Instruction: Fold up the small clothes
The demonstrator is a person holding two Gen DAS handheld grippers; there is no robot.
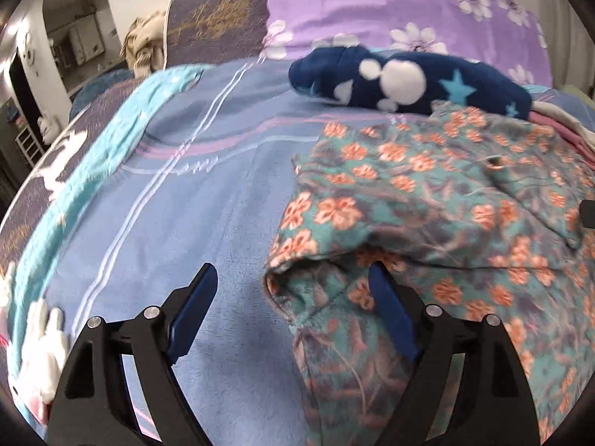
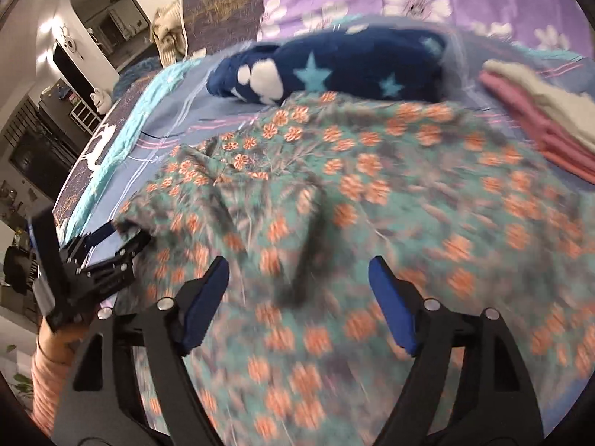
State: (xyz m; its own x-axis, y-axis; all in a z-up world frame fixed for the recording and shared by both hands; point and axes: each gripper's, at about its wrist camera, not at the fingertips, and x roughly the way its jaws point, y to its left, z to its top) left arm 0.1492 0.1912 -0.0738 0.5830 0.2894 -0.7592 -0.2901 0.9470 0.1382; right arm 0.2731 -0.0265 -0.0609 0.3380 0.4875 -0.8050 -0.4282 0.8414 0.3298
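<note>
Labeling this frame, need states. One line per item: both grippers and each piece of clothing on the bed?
left gripper: open, straddling the floral garment's edge
right gripper: open, above the floral garment, holding nothing
floral garment: rumpled, not yet folded
navy star garment: bunched behind it
pink and cream clothes: stacked, apparently folded

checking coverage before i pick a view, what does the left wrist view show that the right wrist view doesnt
Only the left wrist view shows the white plush rabbit at the bed's left edge, and the floral garment's folded edge lying between the open left tongs.

Only the right wrist view shows the left tongs from outside, at the garment's left edge, with the pink sleeve behind them, and more of the pink and white folded stack.

Both show the teal floral garment, the navy star-print fleece, the blue bedspread and the purple flowered pillow.
</note>
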